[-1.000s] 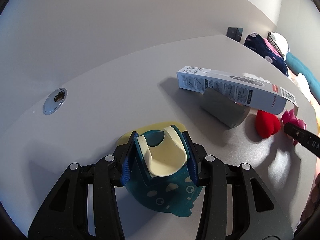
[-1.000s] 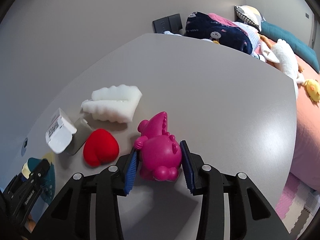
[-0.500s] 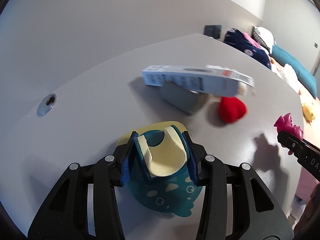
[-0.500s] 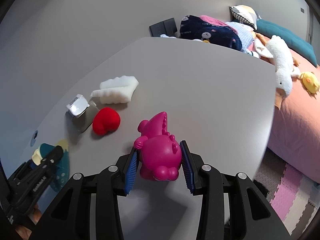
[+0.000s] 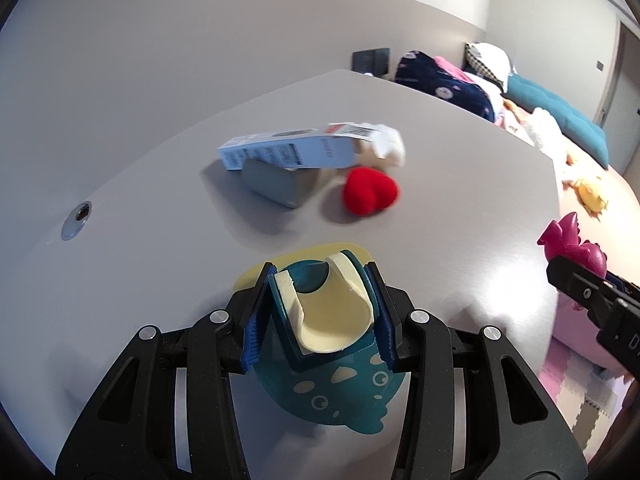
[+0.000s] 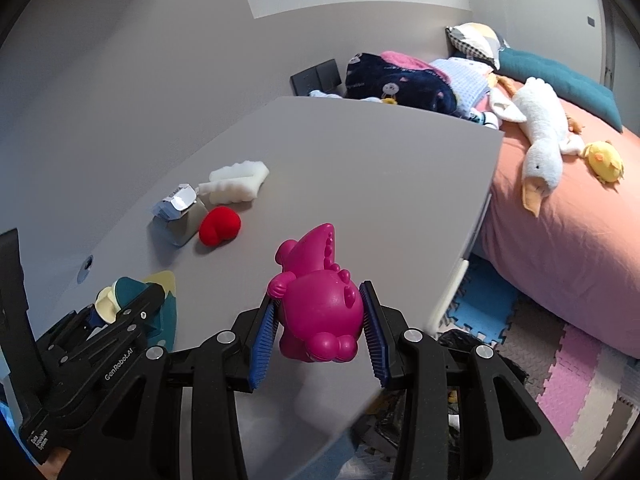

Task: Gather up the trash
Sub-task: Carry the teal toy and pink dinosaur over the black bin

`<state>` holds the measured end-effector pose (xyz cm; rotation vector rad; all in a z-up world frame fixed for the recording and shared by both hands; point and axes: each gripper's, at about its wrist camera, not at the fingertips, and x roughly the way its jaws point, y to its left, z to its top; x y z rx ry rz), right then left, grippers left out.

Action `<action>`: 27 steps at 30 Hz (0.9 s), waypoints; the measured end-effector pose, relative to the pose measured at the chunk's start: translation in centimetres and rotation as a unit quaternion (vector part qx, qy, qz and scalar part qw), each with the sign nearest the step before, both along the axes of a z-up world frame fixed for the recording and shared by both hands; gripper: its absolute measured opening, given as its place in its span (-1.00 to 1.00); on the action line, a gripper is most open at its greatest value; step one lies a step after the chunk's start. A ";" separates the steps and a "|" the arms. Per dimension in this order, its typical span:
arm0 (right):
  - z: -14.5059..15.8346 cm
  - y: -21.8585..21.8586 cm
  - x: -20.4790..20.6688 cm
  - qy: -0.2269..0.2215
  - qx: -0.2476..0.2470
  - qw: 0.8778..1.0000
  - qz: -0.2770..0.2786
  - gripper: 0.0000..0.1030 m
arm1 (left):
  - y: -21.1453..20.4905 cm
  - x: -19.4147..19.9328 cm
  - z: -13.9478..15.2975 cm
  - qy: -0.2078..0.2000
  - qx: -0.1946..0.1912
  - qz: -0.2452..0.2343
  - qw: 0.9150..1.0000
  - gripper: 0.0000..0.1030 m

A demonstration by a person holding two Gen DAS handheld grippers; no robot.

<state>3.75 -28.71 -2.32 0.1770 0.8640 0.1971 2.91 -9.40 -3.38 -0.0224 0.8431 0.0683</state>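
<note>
My left gripper (image 5: 318,312) is shut on a teal and cream fish-shaped toy (image 5: 332,344), held above the grey table (image 5: 160,208). The right gripper (image 6: 320,322) is shut on a magenta dinosaur toy (image 6: 318,300), lifted over the table's near right corner. That dinosaur (image 5: 572,240) shows at the right edge of the left wrist view. On the table lie a long white carton (image 5: 296,150) leaning on a grey box (image 5: 276,184), a red heart-shaped plush (image 5: 370,190) and a white foam piece (image 6: 236,180).
A bed with an orange sheet (image 6: 560,216), a white goose plush (image 6: 540,136), a yellow duck plush (image 6: 604,160) and piled cushions stands right of the table. Foam floor mats (image 6: 572,376) lie below. A metal grommet (image 5: 76,220) is set in the tabletop at left.
Both grippers pulled back and rose with their toys still held. The carton, grey box and red heart now look farther away, and the table edge, bed and floor mats came into view.
</note>
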 end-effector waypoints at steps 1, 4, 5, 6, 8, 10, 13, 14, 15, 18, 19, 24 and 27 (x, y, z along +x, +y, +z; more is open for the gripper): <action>0.0 -0.3 -0.3 -0.001 -0.001 1.000 -0.002 -0.19 | -0.3 -0.1 0.0 0.000 -0.001 -0.004 1.000 -0.15; 0.0 -1.0 -1.1 -0.003 -0.001 1.000 -0.007 -0.19 | -1.6 -0.5 0.2 -0.003 0.003 -0.015 1.000 -0.15; 0.1 -1.4 -1.4 -0.004 -0.001 1.000 -0.010 -0.19 | -1.9 -0.6 0.3 -0.003 0.004 -0.019 1.000 -0.15; 0.1 -1.6 -1.6 -0.005 -0.001 1.000 -0.012 -0.19 | -2.3 -0.7 0.3 -0.004 0.005 -0.024 1.000 -0.15; 0.1 -2.2 -2.1 -0.008 -0.002 1.000 -0.017 -0.19 | -3.1 -0.8 0.4 -0.004 0.006 -0.030 1.000 -0.15; 0.2 -2.8 -2.5 -0.009 -0.002 1.000 -0.022 -0.19 | -3.8 -1.0 0.5 -0.005 0.009 -0.037 0.999 -0.15; 0.3 -3.8 -3.3 -0.011 0.000 1.000 -0.029 -0.19 | -4.8 -1.4 0.6 -0.005 0.009 -0.046 0.999 -0.15; 0.3 -4.0 -3.5 -0.011 -0.001 0.999 -0.031 -0.19 | -5.1 -1.5 0.7 -0.005 0.008 -0.050 0.999 -0.15; 0.4 -4.2 -3.7 -0.012 -0.001 0.999 -0.032 -0.19 | -5.5 -1.5 0.7 -0.005 0.009 -0.054 0.999 -0.15; 0.5 -4.9 -4.2 -0.014 0.000 0.999 -0.038 -0.19 | -6.5 -1.9 0.8 -0.007 0.013 -0.064 0.998 -0.15; 0.5 -5.2 -4.4 -0.014 0.001 0.999 -0.042 -0.19 | -6.7 -2.0 0.8 -0.007 0.014 -0.067 0.998 -0.15; 0.5 -6.6 -5.1 -0.015 0.007 0.998 -0.057 -0.19 | -8.1 -2.4 1.1 -0.010 0.018 -0.082 0.996 -0.15; 0.6 -7.7 -5.6 -0.017 0.010 0.997 -0.069 -0.19 | -9.1 -2.6 1.2 -0.009 0.016 -0.093 0.995 -0.15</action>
